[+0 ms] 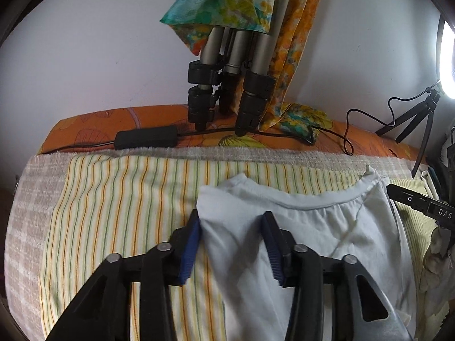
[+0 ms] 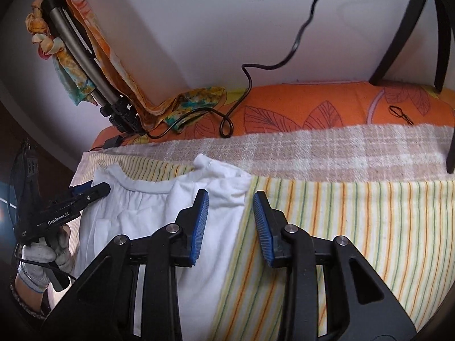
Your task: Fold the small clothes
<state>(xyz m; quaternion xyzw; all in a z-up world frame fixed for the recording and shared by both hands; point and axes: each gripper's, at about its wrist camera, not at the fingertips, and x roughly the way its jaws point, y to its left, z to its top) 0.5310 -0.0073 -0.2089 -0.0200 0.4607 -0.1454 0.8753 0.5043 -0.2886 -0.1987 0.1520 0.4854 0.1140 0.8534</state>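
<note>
Looking down along your left gripper (image 1: 231, 217), you have its fingers (image 1: 190, 251) part open, with the left edge of the white garment (image 1: 298, 241) lying between them; the pads are not pressing on the cloth, so nothing is gripped. Your right gripper (image 2: 231, 196) shows the same: fingers (image 2: 263, 228) part open, set astride the garment's right edge, one pad over white cloth and the other over the striped sheet (image 2: 355, 221), with no pinch on anything.

The garment lies spread on the striped sheet, its ribbed collar (image 1: 318, 199) toward the far side, near the wall (image 1: 99, 56). Its right shoulder area is bunched up into a small fold (image 2: 210, 167). The striped sheet lies on a checked towel (image 2: 327, 147), and that rests on an orange leaf-print cover (image 2: 312, 105).

From the right wrist view you can see your left hand (image 2: 45, 258), gloved, gripping the handle of the left gripper at the garment's left side.

At the back, a folded tripod (image 1: 227, 85) leans against the wall with a patterned scarf (image 1: 221, 0) draped over it. A black cable (image 2: 247, 85) and an adapter (image 1: 146, 139) lie on the orange cover. A ring light (image 1: 448, 59) on a small stand is at the right.
</note>
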